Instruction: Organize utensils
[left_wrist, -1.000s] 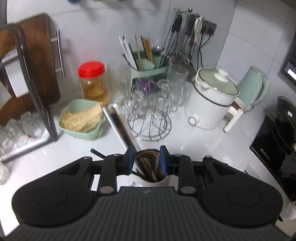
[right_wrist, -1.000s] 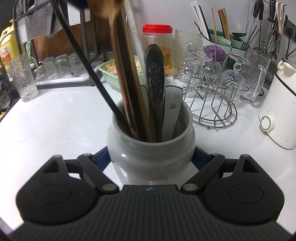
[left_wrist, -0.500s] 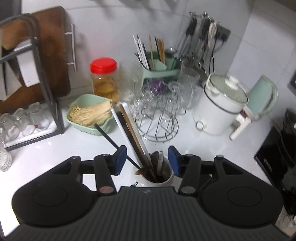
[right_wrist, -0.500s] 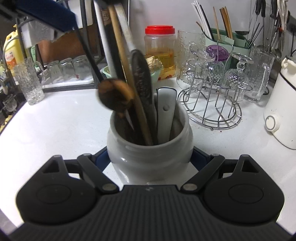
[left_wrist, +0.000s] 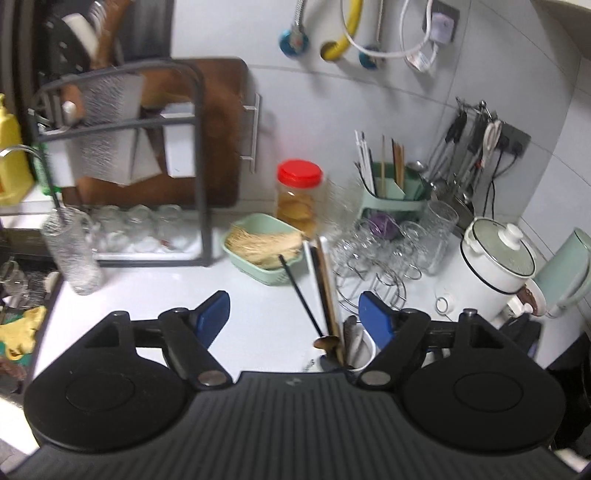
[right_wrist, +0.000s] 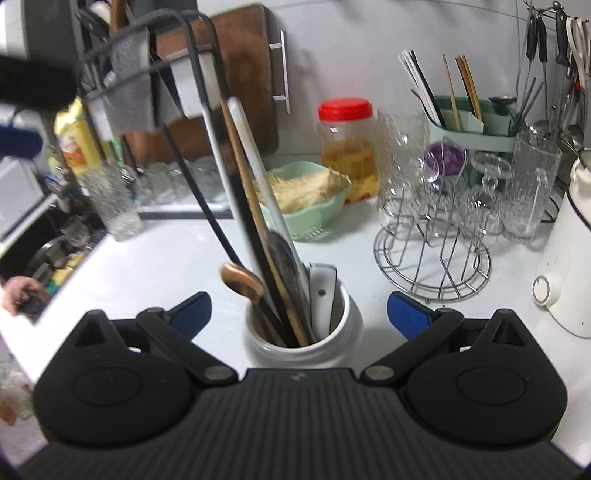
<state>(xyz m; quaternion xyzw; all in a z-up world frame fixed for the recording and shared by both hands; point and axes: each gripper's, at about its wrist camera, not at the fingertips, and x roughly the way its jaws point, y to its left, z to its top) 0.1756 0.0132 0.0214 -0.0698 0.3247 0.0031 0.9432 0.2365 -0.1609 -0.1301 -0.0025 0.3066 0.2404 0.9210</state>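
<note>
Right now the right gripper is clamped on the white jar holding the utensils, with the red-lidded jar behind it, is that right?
Not quite: the right gripper is not clamped. In the right wrist view its jaws are opening and stand clear of the white jar on both sides. The utensils are inside, and the red-lidded jar stands behind.

White ceramic utensil jar (right_wrist: 303, 349) upright on white counter, long-handled wooden, metal and white utensils (right_wrist: 258, 221) leaning left inside
</note>
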